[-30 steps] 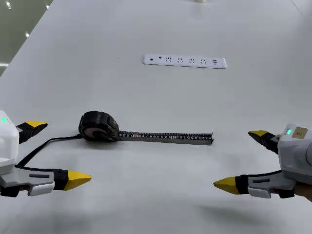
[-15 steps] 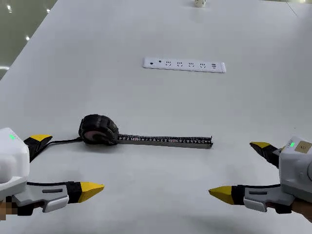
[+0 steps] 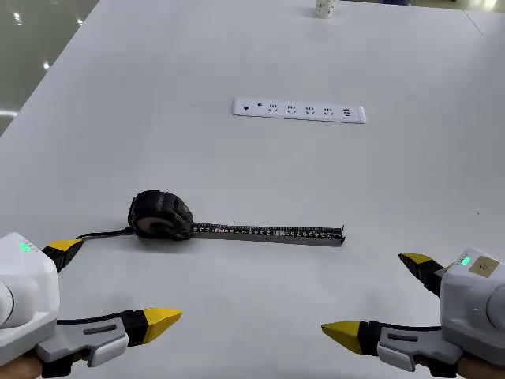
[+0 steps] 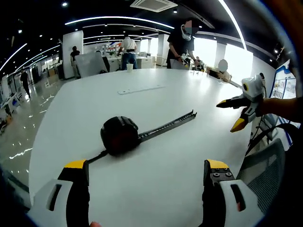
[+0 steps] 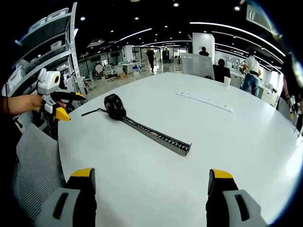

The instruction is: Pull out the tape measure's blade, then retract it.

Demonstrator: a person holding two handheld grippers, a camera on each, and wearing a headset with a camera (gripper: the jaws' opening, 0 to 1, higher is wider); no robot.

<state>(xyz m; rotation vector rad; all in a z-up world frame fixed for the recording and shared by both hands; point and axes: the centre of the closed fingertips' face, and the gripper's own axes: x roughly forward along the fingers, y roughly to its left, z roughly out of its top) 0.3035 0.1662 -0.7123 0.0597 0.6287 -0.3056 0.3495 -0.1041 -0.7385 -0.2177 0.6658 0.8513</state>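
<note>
Evidently the pull-out looks done: the black round tape measure case (image 3: 160, 215) lies toward the near edge of the white surface (image 3: 237, 47), its dark flat metal blade (image 3: 268, 233) extended toward the right edge. Both the left claw (image 3: 123, 282) and right claw (image 3: 367, 292) hover wide open, empty. Retraction likely needs 1 claw steadying the case.

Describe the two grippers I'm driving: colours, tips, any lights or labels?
They are a matching pair. The left gripper and the right gripper each have a white boxy body and grey-and-black jaws ending in pointed yellow tips. Each body has a small green light on top. The right one also carries a tan label beside its light.
</note>
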